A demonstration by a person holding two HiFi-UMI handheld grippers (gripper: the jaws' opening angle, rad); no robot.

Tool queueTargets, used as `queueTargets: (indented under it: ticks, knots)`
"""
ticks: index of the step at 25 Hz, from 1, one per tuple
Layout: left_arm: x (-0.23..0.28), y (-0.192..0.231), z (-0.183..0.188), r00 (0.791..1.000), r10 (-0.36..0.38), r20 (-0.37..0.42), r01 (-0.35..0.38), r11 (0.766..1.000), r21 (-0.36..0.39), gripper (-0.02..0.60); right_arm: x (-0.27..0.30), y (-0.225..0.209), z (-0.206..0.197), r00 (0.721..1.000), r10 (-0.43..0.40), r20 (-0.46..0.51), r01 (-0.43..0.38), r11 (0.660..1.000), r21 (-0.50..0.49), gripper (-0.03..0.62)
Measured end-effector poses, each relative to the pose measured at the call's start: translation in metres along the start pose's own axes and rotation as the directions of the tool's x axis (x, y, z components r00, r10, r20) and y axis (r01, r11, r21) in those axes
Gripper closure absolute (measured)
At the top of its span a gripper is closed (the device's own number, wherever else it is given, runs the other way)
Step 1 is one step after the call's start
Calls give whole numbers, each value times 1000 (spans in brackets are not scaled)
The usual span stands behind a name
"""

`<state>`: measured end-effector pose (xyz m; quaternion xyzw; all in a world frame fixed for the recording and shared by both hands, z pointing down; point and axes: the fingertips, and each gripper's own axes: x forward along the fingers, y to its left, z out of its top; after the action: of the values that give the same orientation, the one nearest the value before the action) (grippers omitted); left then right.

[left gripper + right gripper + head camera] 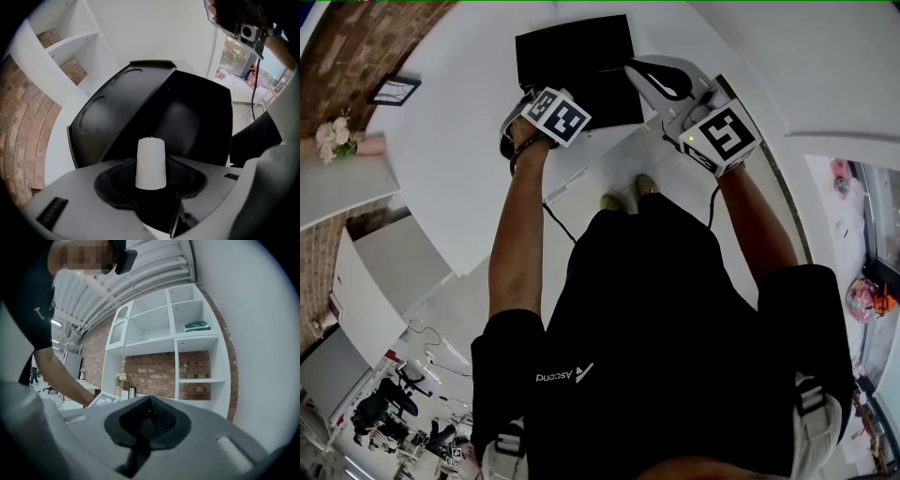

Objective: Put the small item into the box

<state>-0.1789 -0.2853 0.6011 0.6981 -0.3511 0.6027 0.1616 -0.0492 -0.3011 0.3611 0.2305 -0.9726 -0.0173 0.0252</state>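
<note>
small item: white tapered cylinder, grasped by left gripper fingers | right gripper fingers clenched, empty | black box, white tabletop, brick wall

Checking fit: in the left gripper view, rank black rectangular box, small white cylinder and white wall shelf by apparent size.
1. black rectangular box
2. white wall shelf
3. small white cylinder, though nearest the camera

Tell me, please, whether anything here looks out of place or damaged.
Nothing stands out. The white item sits squarely in the left gripper by the black box; the right gripper is shut, empty, pointing at shelving.
</note>
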Motion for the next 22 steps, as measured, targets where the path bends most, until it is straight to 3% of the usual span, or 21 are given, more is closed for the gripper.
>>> queueTargets:
  ticks: [15,22]
  knots:
    - [2,-1,0,1000,3,4,-3,1000,14,390,0,-1,-3,1000,-5,-5,5,1000,9,592]
    - [-11,2,2,998,17,54,-17,1000,-2,374,0,3,-5,1000,-1,-12,1,1000,10,592]
